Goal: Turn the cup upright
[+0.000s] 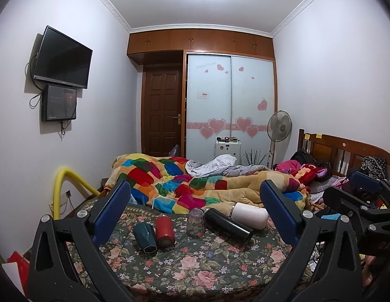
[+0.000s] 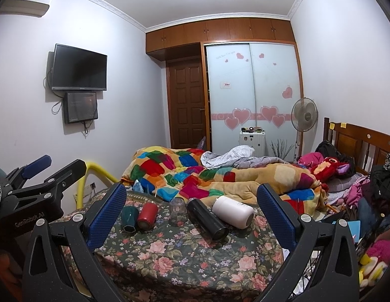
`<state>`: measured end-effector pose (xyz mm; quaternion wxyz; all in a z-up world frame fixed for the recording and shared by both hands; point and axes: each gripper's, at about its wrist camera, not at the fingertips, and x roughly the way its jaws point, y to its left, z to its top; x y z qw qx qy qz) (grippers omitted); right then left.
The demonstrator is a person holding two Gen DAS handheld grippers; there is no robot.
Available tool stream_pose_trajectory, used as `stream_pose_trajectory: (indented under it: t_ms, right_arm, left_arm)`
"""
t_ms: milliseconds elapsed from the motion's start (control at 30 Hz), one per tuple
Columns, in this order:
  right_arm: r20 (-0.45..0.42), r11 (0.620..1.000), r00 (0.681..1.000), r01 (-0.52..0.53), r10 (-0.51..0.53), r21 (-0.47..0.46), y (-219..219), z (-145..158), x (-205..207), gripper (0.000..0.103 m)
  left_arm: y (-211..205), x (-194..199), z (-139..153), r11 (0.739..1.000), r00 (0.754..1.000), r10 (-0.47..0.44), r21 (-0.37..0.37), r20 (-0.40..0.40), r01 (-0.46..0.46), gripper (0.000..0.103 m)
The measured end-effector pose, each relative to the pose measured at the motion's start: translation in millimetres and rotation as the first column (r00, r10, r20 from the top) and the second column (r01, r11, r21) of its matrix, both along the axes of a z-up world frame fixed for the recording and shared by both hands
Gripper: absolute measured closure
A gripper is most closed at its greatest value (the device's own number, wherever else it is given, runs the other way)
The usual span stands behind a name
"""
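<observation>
Several cups lie on the floral cloth (image 1: 195, 264) of the bed. From the left: a dark green cup (image 1: 144, 235) on its side, a red cup (image 1: 164, 230) on its side, a clear glass (image 1: 195, 222) standing mouth down, a black flask (image 1: 227, 224) on its side and a white cup (image 1: 249, 215) on its side. They also show in the right wrist view: green cup (image 2: 129, 217), red cup (image 2: 147, 214), clear glass (image 2: 178, 210), black flask (image 2: 207, 219), white cup (image 2: 232, 211). My left gripper (image 1: 195, 214) is open and empty, short of the cups. My right gripper (image 2: 192, 214) is open and empty too.
A colourful patchwork quilt (image 1: 195, 183) is heaped right behind the cups. A yellow tube (image 1: 61, 188) stands at the bed's left edge. Clothes and a red plush toy (image 2: 328, 168) pile at the right by the wooden headboard (image 2: 358, 141). A fan (image 1: 279, 125) stands by the wardrobe.
</observation>
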<state>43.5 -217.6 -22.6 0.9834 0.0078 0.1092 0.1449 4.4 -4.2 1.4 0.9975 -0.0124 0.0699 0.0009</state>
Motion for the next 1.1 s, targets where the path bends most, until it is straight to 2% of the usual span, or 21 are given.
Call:
stream_pose_trajectory:
  t_ms: [700,1100]
  right_arm:
    - [-0.006,1.0,1.0,-0.002,0.002,-0.012,4,2,3,0.0]
    - [-0.065,0.999,0.998,-0.007,0.005,-0.032,9,-15,31,0.0]
  left_arm:
    - [3,3,-6,1.0,1.0,0.003,-0.013,-0.002,-0.003,0.0]
    - [19,37,-25,0.997,0.997,0.04,-0.059,-0.069,-0.045,0.0]
